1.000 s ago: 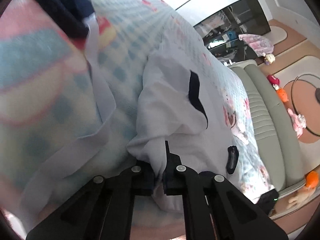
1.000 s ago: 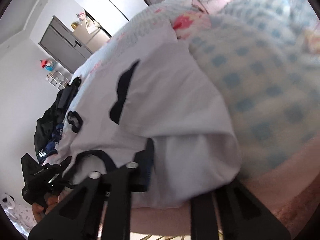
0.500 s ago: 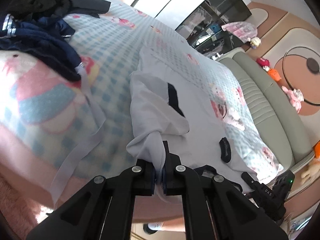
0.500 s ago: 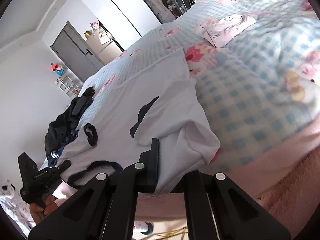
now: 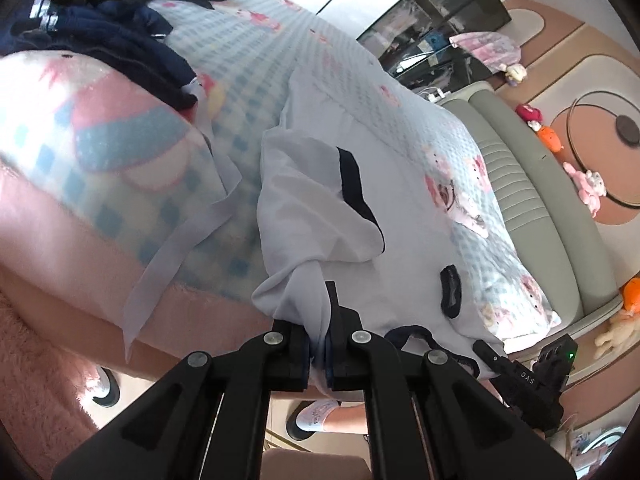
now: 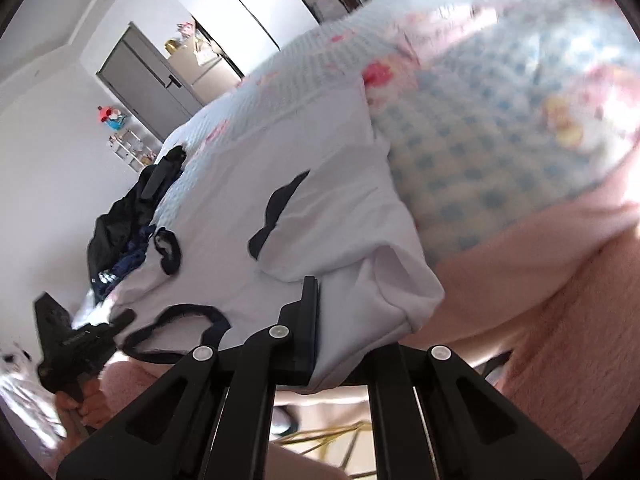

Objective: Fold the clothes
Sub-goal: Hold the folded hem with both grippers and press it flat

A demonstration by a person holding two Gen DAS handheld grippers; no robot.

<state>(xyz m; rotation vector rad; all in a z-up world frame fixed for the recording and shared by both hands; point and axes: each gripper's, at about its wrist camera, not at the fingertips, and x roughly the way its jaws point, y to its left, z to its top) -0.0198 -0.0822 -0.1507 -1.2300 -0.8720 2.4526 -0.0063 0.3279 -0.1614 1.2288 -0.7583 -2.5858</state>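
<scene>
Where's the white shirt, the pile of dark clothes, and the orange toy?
white shirt [image 5: 408, 248], left wrist view, flat middle.
dark clothes [image 5: 120, 40], left wrist view, navy part.
orange toy [image 5: 631, 293], left wrist view, its body.

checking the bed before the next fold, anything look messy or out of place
Yes. A pale ribbon-like strip trails off the bed edge toward the floor. Dark clothes lie in a loose heap at the far corner. The white shirt is bunched and half over the edge, both sleeves folded in, pinched by the left tongs and right tongs.
</scene>
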